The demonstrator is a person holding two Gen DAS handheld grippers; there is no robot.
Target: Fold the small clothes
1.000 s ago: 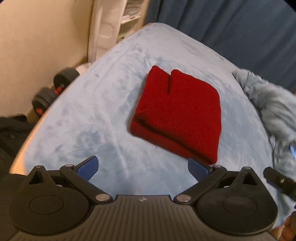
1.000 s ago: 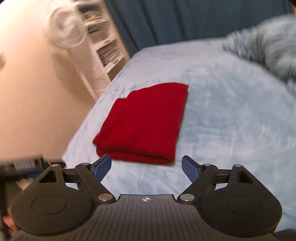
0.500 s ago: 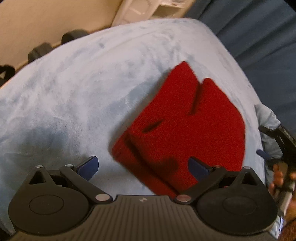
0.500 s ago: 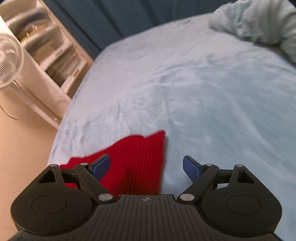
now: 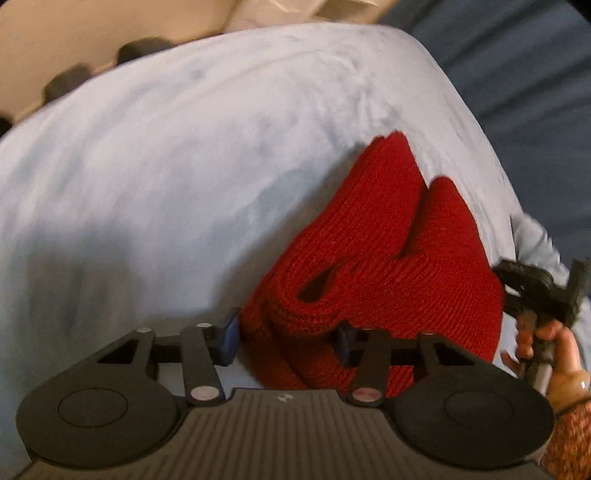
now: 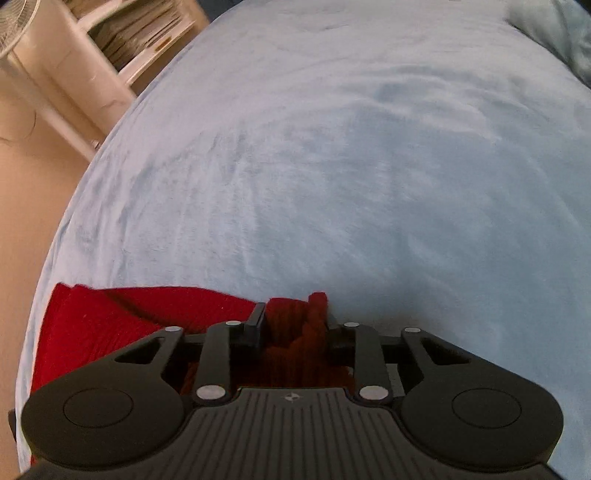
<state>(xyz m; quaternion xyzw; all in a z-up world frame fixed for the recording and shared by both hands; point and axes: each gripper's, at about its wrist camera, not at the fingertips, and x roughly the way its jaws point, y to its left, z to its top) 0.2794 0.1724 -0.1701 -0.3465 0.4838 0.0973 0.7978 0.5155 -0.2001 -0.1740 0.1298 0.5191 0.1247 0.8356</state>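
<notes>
A folded red knit garment (image 5: 388,251) lies on the light blue blanket (image 5: 184,166) of a bed. My left gripper (image 5: 286,341) is shut on the garment's near folded corner, with bunched knit between its blue pads. My right gripper (image 6: 295,328) is shut on the garment's other near corner (image 6: 295,347); the rest of the red knit (image 6: 110,325) spreads to its left. The right gripper and the hand holding it also show at the right edge of the left wrist view (image 5: 543,295).
The bed's left edge drops to a beige floor (image 6: 29,184). A white shelf unit (image 6: 110,48) and a fan (image 6: 14,22) stand beyond it. Dark dumbbells (image 5: 74,81) lie on the floor. A rumpled pale blue blanket (image 6: 554,26) lies at the far right.
Both grippers moved down onto the garment's near edge and closed from wide open onto its corners. The knit has bunched up at the left gripper.
</notes>
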